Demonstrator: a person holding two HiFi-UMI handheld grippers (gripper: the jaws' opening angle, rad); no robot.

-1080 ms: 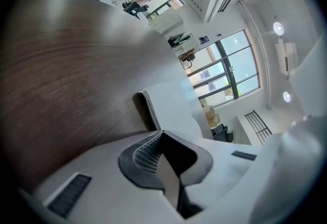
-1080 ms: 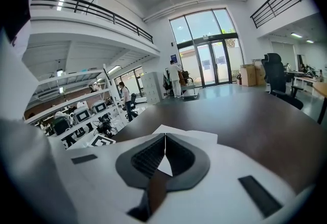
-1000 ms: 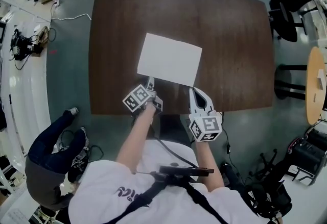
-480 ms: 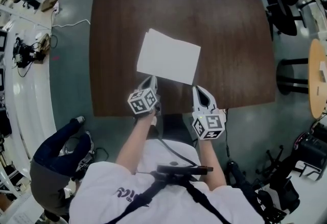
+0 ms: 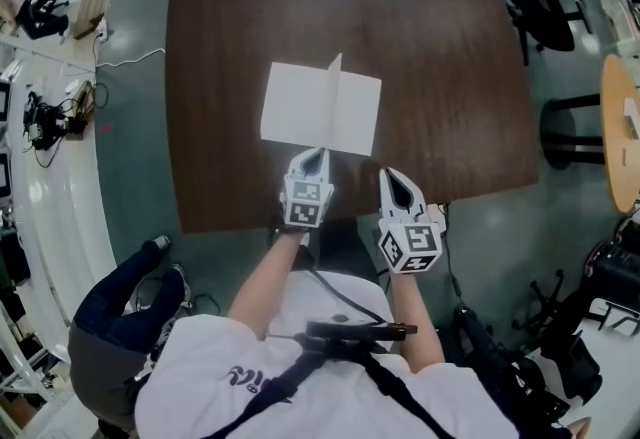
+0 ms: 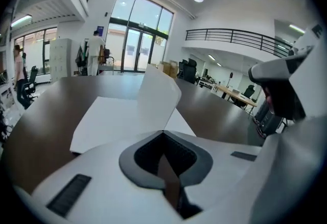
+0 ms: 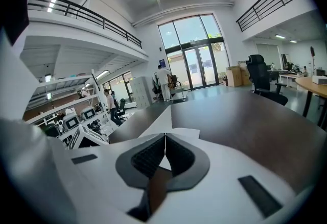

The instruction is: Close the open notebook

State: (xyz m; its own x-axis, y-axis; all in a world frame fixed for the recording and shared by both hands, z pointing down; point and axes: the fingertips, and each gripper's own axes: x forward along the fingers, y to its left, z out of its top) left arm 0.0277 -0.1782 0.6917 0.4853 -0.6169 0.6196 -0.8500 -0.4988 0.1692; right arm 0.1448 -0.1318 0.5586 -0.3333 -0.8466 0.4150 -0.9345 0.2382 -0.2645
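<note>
The notebook (image 5: 298,109) lies open on the counter (image 5: 450,57), long axis running left to right and a little skewed, spine pointing away from me. A second ago it lay flat; now one leaf (image 5: 333,99) stands upright over the spine. My left tongs (image 5: 317,153) are clamped on that leaf's near edge. My right tongs (image 5: 389,174), pressed together and empty, sit just beside the near right corner.

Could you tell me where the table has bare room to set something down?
Bare table lies beyond the notebook, and broadly to its right and left. The near edge is crowded: the left gripper pinches the notebook's raised leaf, right gripper beside it.
</note>
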